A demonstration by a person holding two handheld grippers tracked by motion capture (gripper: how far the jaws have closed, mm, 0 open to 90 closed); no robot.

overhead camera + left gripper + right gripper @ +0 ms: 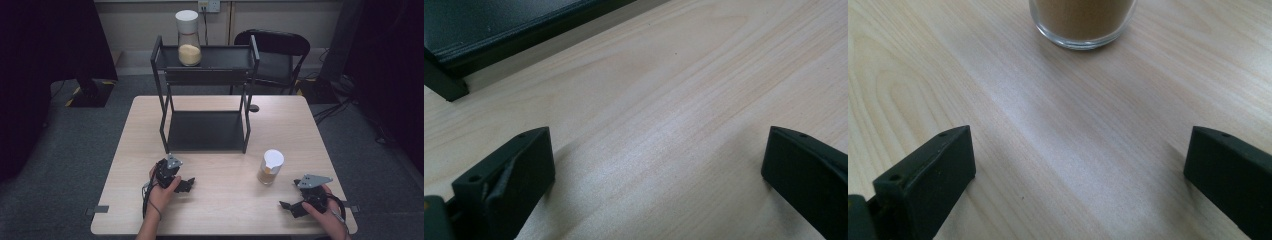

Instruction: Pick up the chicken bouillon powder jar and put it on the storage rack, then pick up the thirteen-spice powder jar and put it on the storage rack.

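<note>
A glass jar with a white lid and brown powder point(270, 167) stands on the table's front right part; its base point(1082, 22) fills the top of the right gripper view. A taller jar with pale grains point(189, 38) stands on the top shelf of a black two-tier rack point(205, 70). My left gripper point(186, 184) rests low on the table in front of the rack, jaws wide apart over bare wood point(659, 165). My right gripper point(290, 206) sits near the front right edge, open, its jaws pointing toward the brown jar, nothing between them point(1080, 165).
The wooden table point(220, 210) carries the rack at its middle back; the rack's lower tray corner point(454, 60) lies just beyond my left gripper. A black chair point(272, 47) stands behind the table. Dark curtains hang at both sides.
</note>
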